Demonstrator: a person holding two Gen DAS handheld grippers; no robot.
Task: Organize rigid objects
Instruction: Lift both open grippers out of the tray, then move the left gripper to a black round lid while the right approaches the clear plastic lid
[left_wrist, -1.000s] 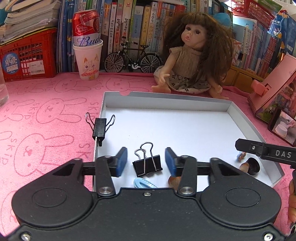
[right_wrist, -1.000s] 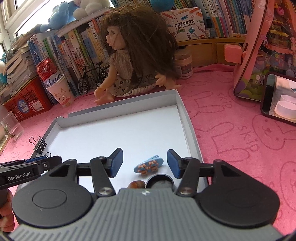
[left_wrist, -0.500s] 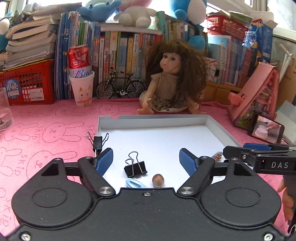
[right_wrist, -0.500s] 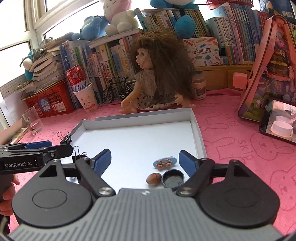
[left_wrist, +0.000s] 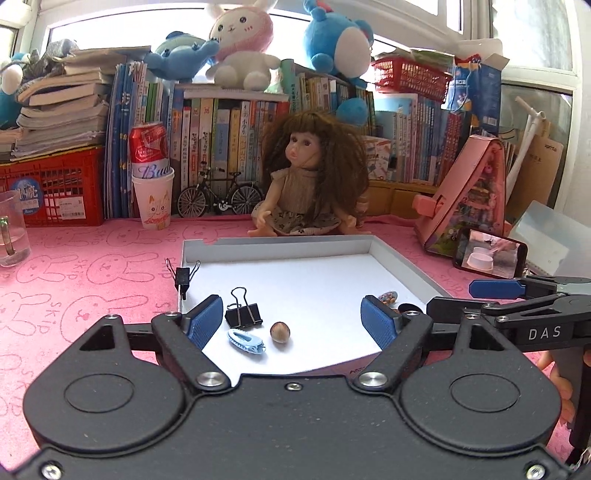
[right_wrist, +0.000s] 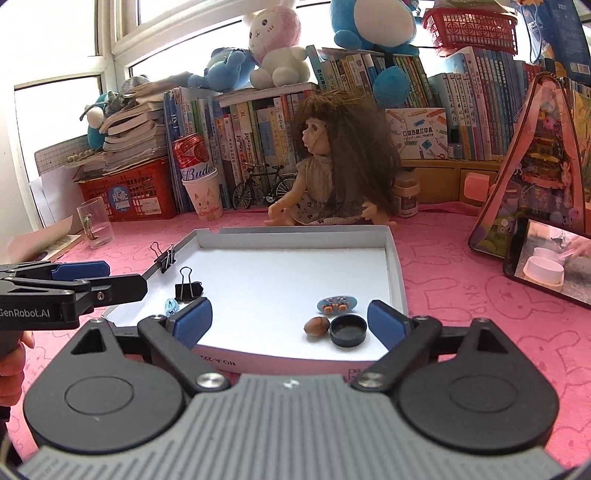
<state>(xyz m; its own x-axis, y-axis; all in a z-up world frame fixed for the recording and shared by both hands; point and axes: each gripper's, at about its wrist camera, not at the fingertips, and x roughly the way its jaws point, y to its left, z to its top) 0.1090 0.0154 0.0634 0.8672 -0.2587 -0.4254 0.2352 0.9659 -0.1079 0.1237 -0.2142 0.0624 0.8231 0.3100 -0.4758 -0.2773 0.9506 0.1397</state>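
A shallow white tray (left_wrist: 280, 247) (right_wrist: 295, 236) lies on the pink cloth. In it lie a black binder clip (left_wrist: 243, 315) (right_wrist: 188, 290), a light blue clip (left_wrist: 245, 340) (right_wrist: 170, 306), a brown nut (left_wrist: 279, 331), a second nut (right_wrist: 316, 325), a black round lid (right_wrist: 348, 331) and a blue patterned oval piece (right_wrist: 337, 303) (left_wrist: 388, 296). Another black binder clip (left_wrist: 182, 277) (right_wrist: 167, 256) sits on the tray's left rim. My left gripper (left_wrist: 291, 323) is open and empty above the tray's near edge. My right gripper (right_wrist: 290, 319) is open and empty there too.
A doll (left_wrist: 308, 184) sits just behind the tray. Behind it stand a toy bicycle (left_wrist: 218, 197), a paper cup with a red can (left_wrist: 152, 184), a red crate (left_wrist: 51, 192) and books. A phone (left_wrist: 487, 256) and pink toy house (left_wrist: 469, 199) are right; a glass (left_wrist: 11, 236) is left.
Both grippers have drawn back and up from the tray and opened wider. The items in the tray have stayed where they were.
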